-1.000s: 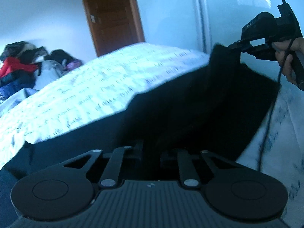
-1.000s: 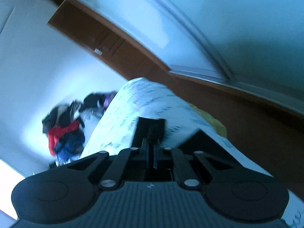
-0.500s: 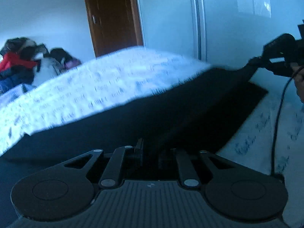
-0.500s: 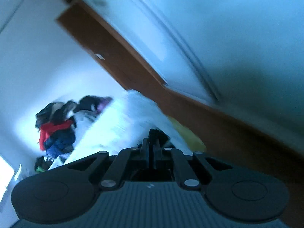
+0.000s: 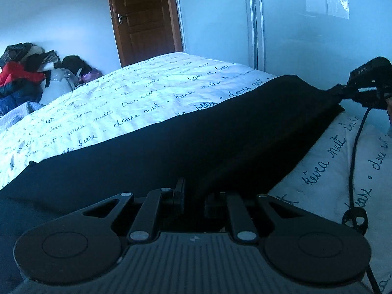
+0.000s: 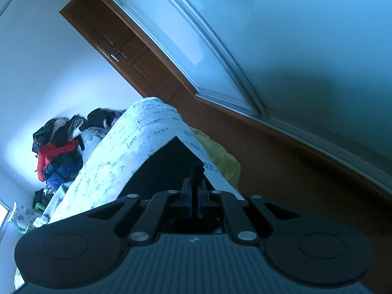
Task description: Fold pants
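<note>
Black pants (image 5: 196,144) lie stretched across the bed, pulled taut between both grippers. My left gripper (image 5: 194,196) is shut on the near end of the pants, with cloth bunched between its fingers. At the far right of the left wrist view, my right gripper (image 5: 336,90) pinches the other end, slightly lifted off the bed. The right wrist view, rolled sideways, has the right gripper (image 6: 196,183) shut on the black pants (image 6: 166,166), which spread out ahead of its fingers.
A white bedsheet (image 5: 127,103) with dark handwriting covers the bed. A pile of clothes (image 5: 27,73) sits beyond the bed's far left corner. A brown door (image 5: 144,17) and a pale wardrobe front (image 5: 306,24) stand behind. A black cable (image 5: 355,161) hangs from the right gripper.
The right gripper has moved right and down with its end of the pants, and the raised, bunched cloth now lies flatter and longer. The left gripper has hardly moved.
</note>
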`<state>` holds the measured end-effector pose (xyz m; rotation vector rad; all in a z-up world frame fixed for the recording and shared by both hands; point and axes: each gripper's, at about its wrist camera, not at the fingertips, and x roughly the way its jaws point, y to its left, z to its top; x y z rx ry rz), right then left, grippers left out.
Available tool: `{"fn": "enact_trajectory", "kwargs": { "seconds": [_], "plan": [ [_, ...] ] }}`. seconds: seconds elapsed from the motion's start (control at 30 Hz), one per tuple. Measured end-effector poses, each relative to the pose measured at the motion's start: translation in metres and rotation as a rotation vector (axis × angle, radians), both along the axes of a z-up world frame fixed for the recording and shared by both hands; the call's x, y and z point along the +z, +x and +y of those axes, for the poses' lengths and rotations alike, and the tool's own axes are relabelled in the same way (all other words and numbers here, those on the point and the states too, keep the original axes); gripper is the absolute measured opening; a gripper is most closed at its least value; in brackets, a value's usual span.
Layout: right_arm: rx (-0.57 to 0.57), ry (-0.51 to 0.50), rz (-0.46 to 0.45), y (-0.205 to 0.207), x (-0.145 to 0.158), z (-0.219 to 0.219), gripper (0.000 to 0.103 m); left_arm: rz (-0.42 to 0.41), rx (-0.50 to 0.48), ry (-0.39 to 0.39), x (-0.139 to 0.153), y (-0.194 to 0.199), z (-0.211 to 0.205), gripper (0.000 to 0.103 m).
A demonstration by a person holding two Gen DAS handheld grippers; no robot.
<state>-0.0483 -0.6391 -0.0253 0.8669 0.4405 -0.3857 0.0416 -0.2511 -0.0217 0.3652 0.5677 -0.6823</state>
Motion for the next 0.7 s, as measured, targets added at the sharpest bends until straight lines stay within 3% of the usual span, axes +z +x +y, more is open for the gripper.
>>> {"fn": "enact_trajectory", "kwargs": {
  "seconds": [0.27,0.7],
  "plan": [
    [0.005,-0.024,0.026,-0.005,0.002,0.007,0.004,0.02,-0.013,0.01,-0.002,0.003,0.002,0.022],
    [0.011,-0.055,0.088,-0.003,0.003,0.016,0.005,0.05,-0.054,-0.001,0.007,-0.003,0.018,0.033]
  ]
}}
